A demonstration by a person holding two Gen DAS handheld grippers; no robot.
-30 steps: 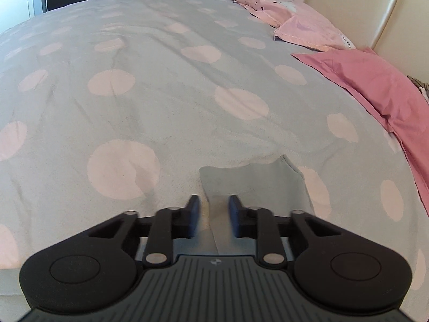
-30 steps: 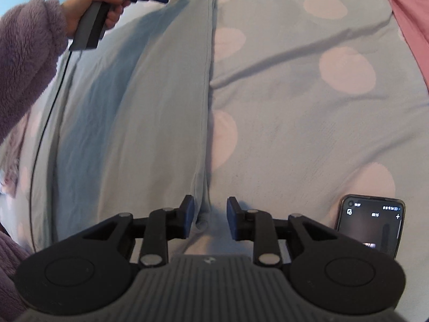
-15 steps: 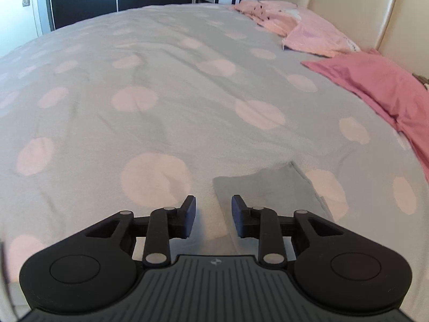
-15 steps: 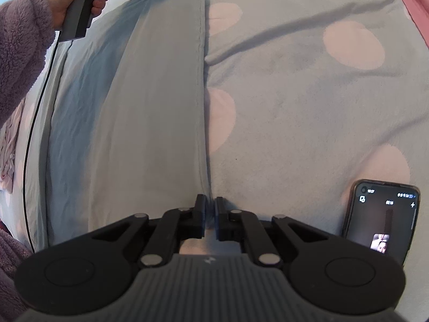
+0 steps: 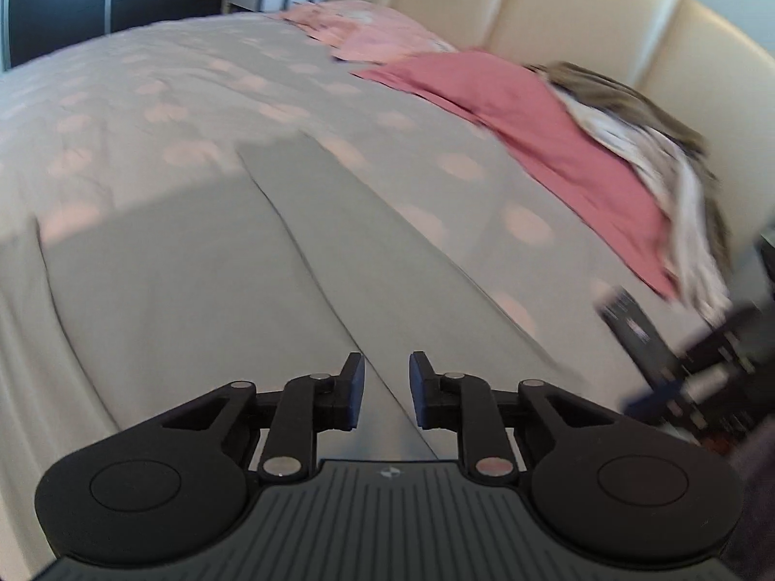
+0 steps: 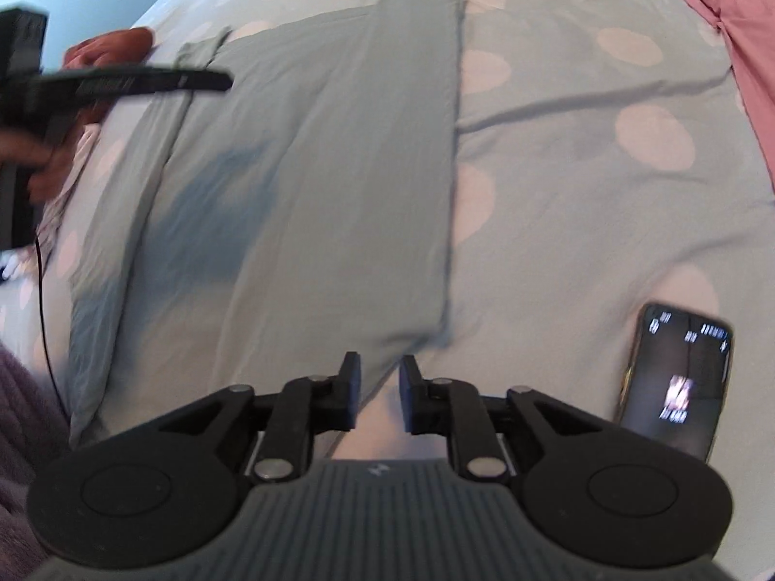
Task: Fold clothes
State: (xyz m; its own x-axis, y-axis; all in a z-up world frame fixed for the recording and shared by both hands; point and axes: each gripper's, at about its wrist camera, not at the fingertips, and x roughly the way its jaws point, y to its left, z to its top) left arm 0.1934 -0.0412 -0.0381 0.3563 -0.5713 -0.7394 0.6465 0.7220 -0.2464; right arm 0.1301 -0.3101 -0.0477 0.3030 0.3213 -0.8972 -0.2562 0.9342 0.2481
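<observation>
Grey garment (image 6: pixel 310 203) flat on the spotted bed (image 6: pixel 581 169), phone (image 6: pixel 678 382) beside it, pink pillows (image 5: pixel 523 126) beyond; left tongs (image 5: pixel 386 389) closing, right tongs (image 6: pixel 377 394) opening, both gripping nothing; left view blurred.

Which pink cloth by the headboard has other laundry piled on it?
The darker pink cloth; the paler pink cloth behind it lies bare.
</observation>
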